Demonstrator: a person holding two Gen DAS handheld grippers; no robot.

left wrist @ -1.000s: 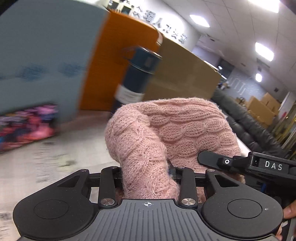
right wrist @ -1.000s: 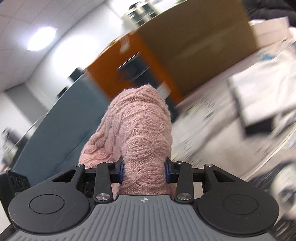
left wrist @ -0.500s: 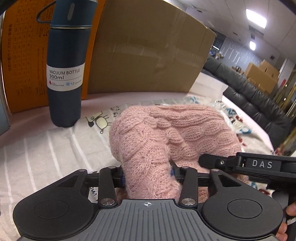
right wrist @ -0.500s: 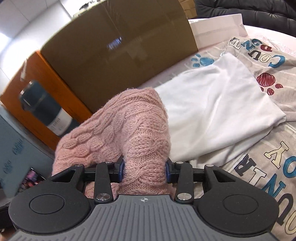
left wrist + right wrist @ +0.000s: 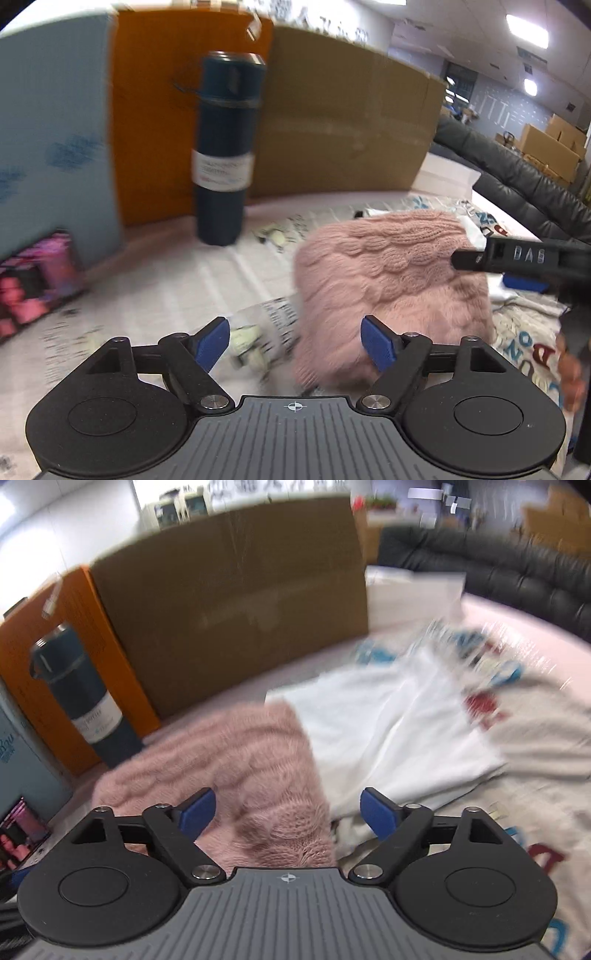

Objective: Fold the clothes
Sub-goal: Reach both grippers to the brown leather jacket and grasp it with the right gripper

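Pink cable-knit wool makes up the sweater [image 5: 391, 280], which lies as a thick, squarish bundle on a printed sheet [image 5: 535, 775] that covers the desk, its far side overlapping a flat white garment [image 5: 391, 723]. Both pairs of jaws stand wide apart and hold nothing: the left gripper [image 5: 295, 341] hovers just off the sweater's near left corner, the right gripper [image 5: 288, 814] over its near right corner. I judge the knit light, soft and springy, with plenty of friction and nothing fragile about it; a bulky bundle like this tends to slump or spring open, so any hold should take in all the layers at a corner or along a doubled edge, not a single loose skin of yarn that would stretch. Whether more folds are wanted or the bundle is finished cannot be told from how it lies. Room is tight toward the back edge of the desk, where a brown cardboard box [image 5: 236, 620], an orange box [image 5: 155, 122] and a grey-blue panel [image 5: 51, 147] form a wall, and a dark blue bottle [image 5: 225, 151] stands upright near the sweater's far left corner, easy to knock over. Open sheet lies toward the near edge and to the right. Both views are blurred, so fine edges are uncertain.
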